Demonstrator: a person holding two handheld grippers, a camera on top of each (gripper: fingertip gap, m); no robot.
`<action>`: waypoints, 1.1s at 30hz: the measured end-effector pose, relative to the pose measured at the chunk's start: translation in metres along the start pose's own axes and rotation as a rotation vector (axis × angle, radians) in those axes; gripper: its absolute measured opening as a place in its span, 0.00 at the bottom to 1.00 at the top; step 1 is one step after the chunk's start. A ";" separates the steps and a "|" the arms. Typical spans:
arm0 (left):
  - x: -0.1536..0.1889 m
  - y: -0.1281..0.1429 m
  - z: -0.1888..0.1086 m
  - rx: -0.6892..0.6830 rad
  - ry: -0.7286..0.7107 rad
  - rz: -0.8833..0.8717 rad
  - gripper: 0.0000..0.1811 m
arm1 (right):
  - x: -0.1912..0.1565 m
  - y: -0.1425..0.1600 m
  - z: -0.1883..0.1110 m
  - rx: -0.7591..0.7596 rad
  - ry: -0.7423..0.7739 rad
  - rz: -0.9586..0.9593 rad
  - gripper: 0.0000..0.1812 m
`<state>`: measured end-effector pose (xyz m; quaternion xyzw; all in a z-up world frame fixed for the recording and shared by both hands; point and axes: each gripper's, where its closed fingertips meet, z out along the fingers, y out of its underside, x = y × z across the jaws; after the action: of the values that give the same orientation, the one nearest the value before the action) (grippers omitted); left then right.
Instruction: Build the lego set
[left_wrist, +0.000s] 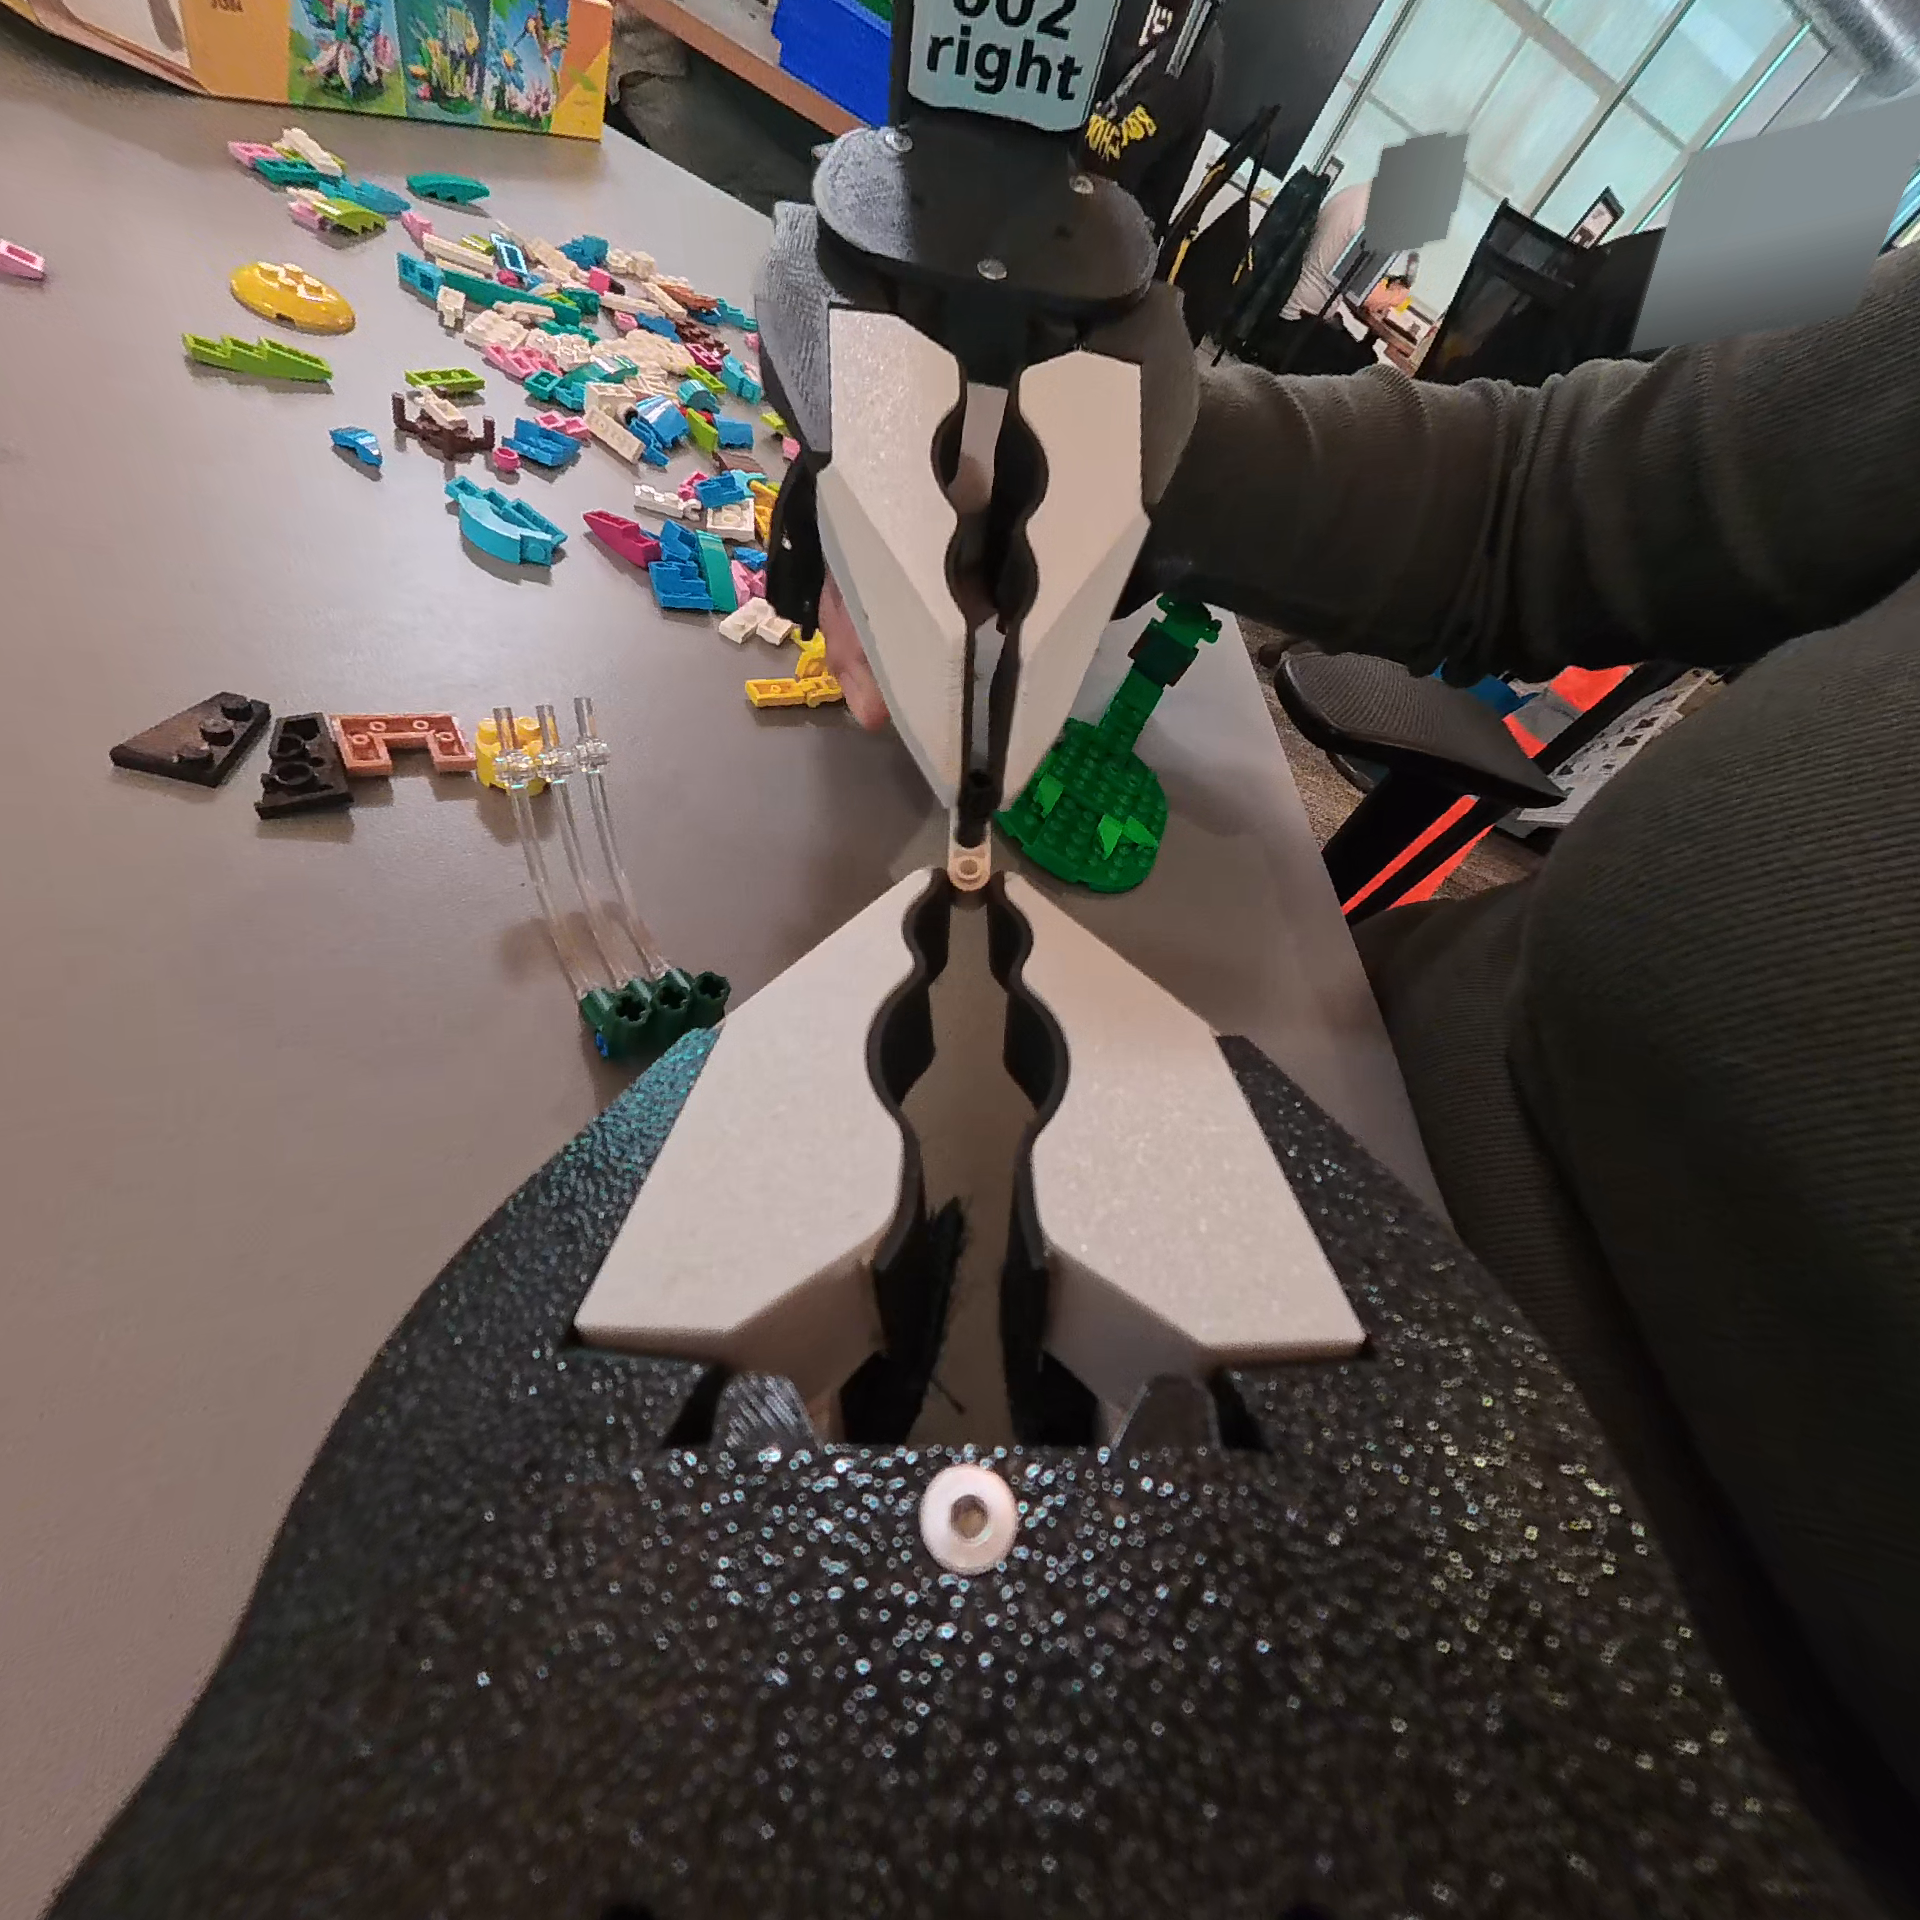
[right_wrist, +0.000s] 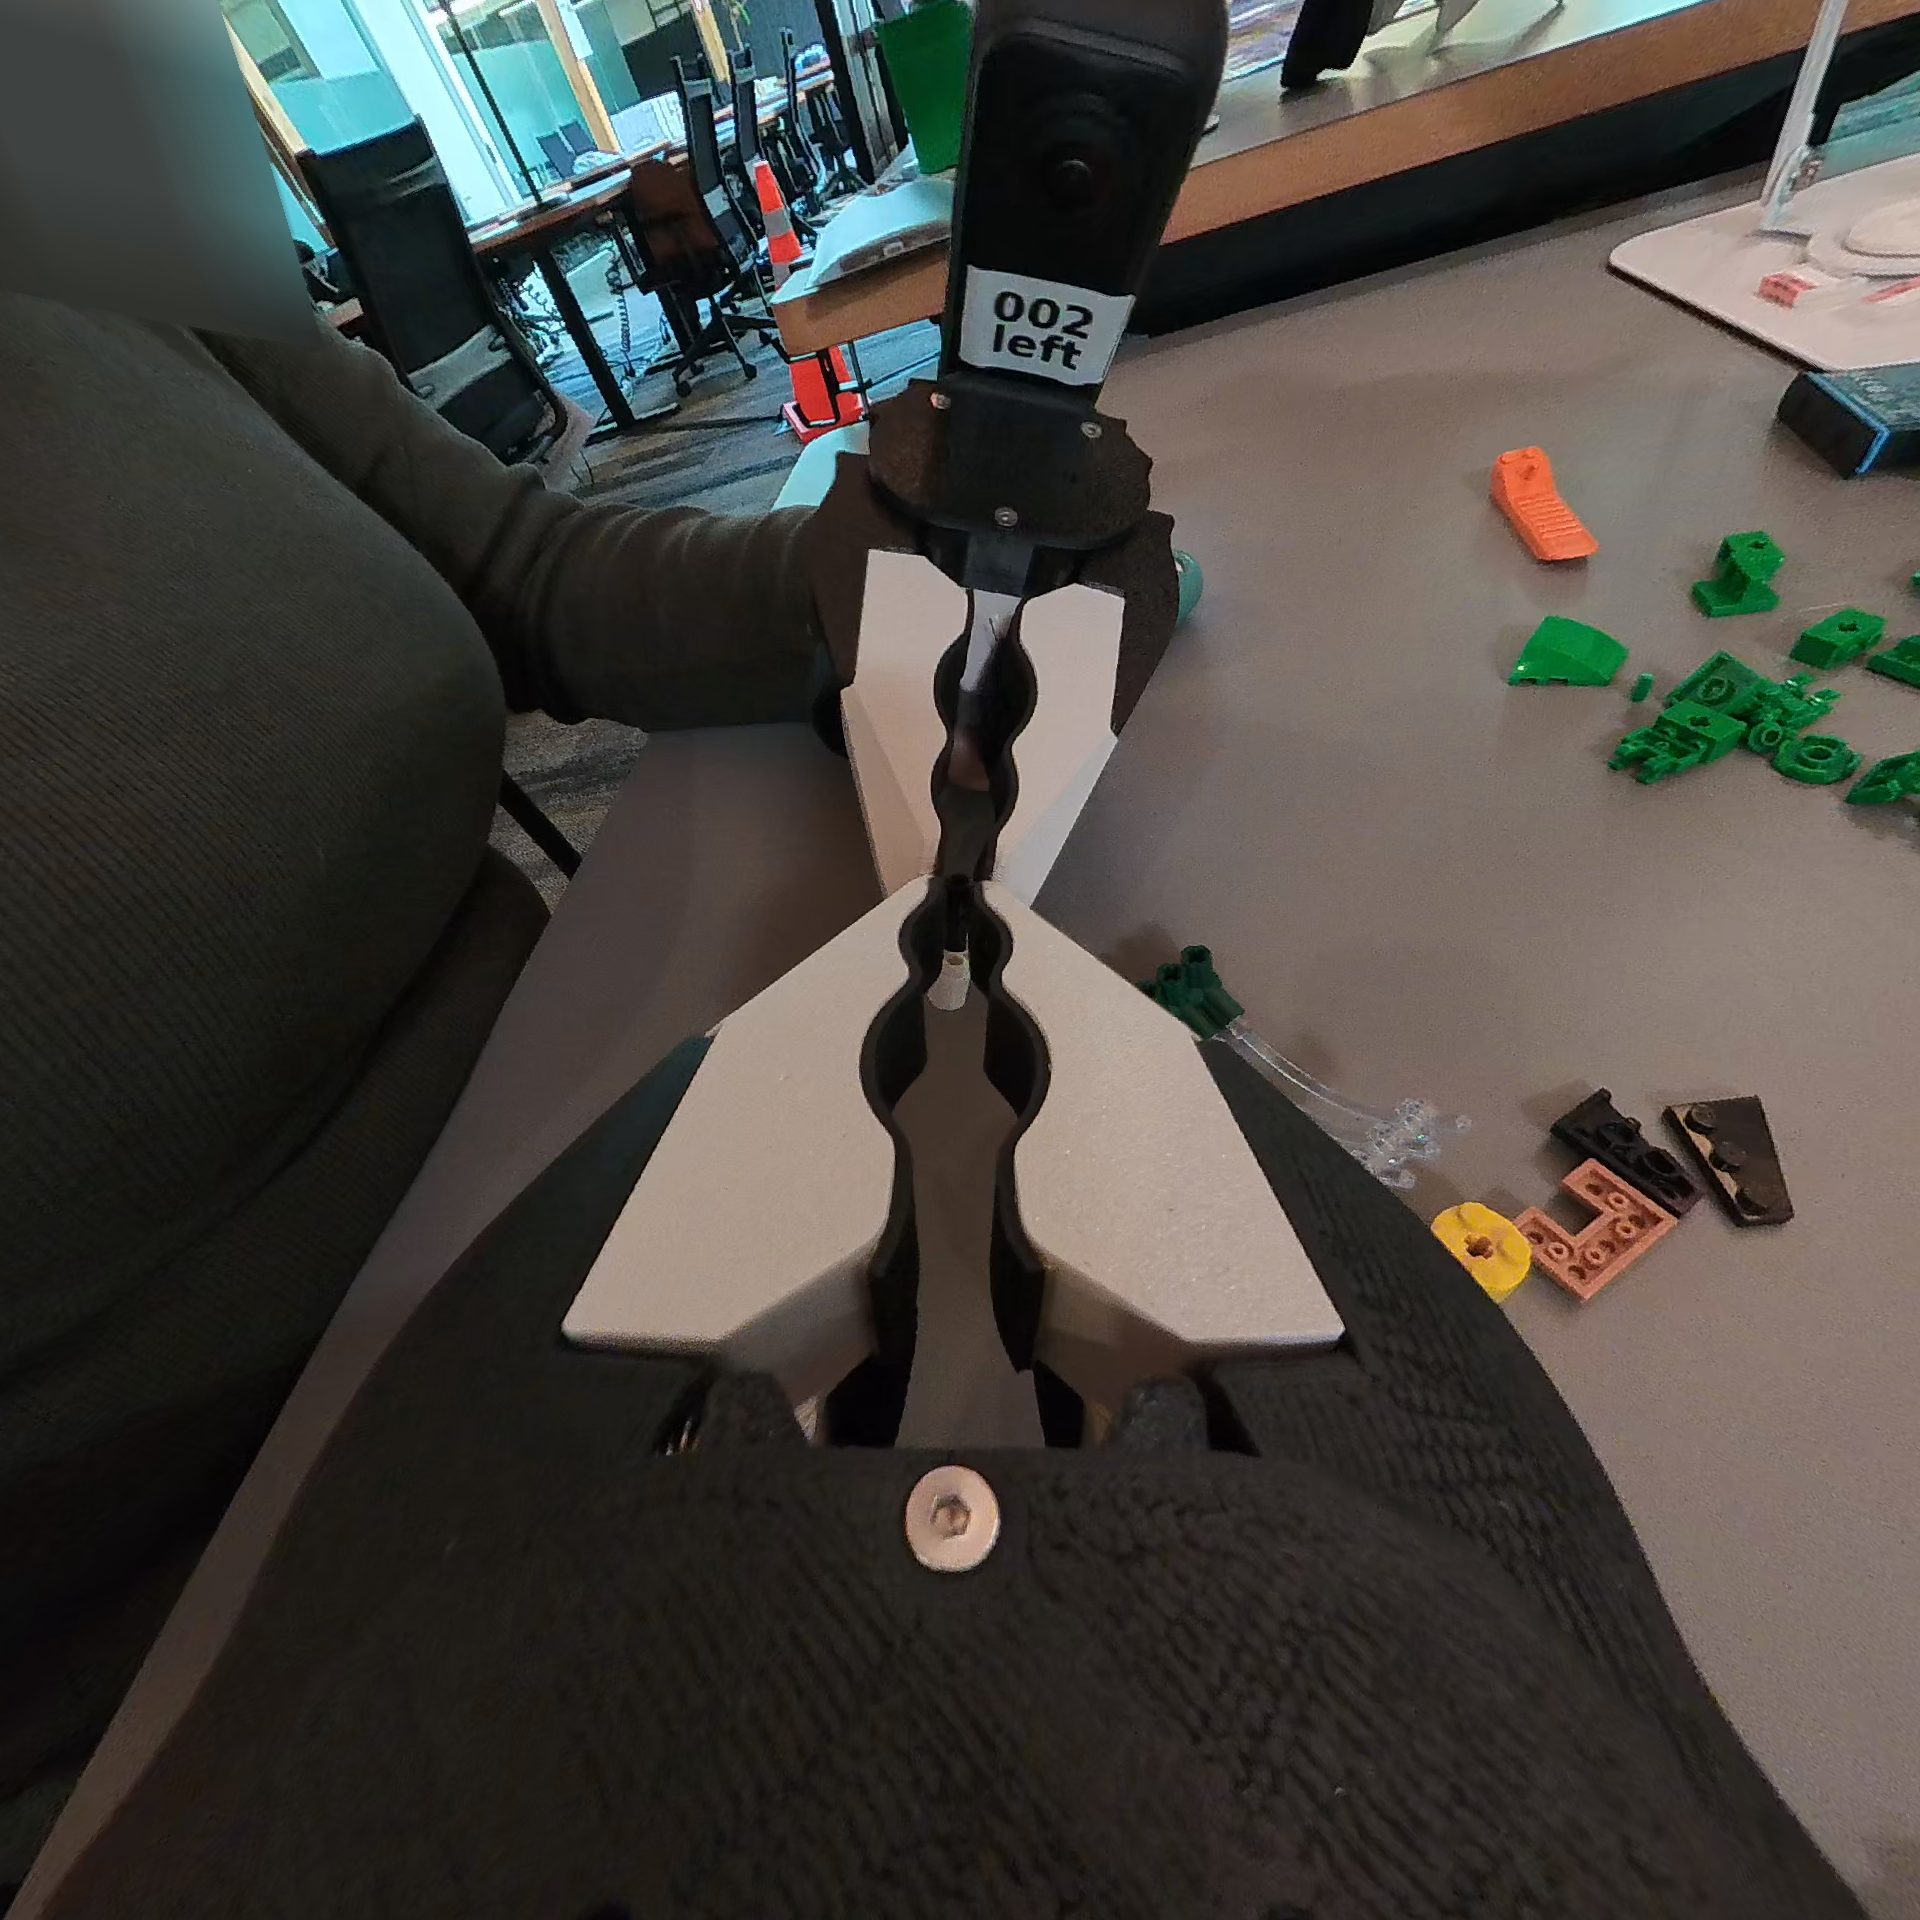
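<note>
Over the grey counter, near its edge, both tongs meet tip to tip w/ small lego bits between them.
Loose multicolour brick pile lies far side of counter in left wrist view; green leafy base build stands just behind the tips; three clear rods on dark-green bases lie beside left tongs, dark & salmon plates nearby. Left tongs nearly closed, pinching a tan round piece. Right tongs nearly closed on a thin black pin, its end at the tan piece; exact join: can't tell.
</note>
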<state>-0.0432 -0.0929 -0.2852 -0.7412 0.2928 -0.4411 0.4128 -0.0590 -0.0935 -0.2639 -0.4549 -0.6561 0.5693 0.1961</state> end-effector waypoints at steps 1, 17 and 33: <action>0.000 0.000 0.000 -0.002 0.001 0.000 0.03 | 0.000 0.000 0.000 -0.004 -0.001 -0.001 0.01; 0.000 0.018 0.009 -0.139 -0.071 0.129 0.02 | -0.006 0.024 0.004 -0.179 0.030 -0.096 0.01; -0.007 0.057 -0.018 -0.343 -0.125 0.203 0.03 | 0.005 0.031 0.037 -0.155 0.410 0.117 0.01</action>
<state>-0.0663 -0.1215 -0.3331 -0.7932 0.4105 -0.2941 0.3403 -0.0784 -0.1126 -0.3041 -0.6120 -0.6169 0.4233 0.2563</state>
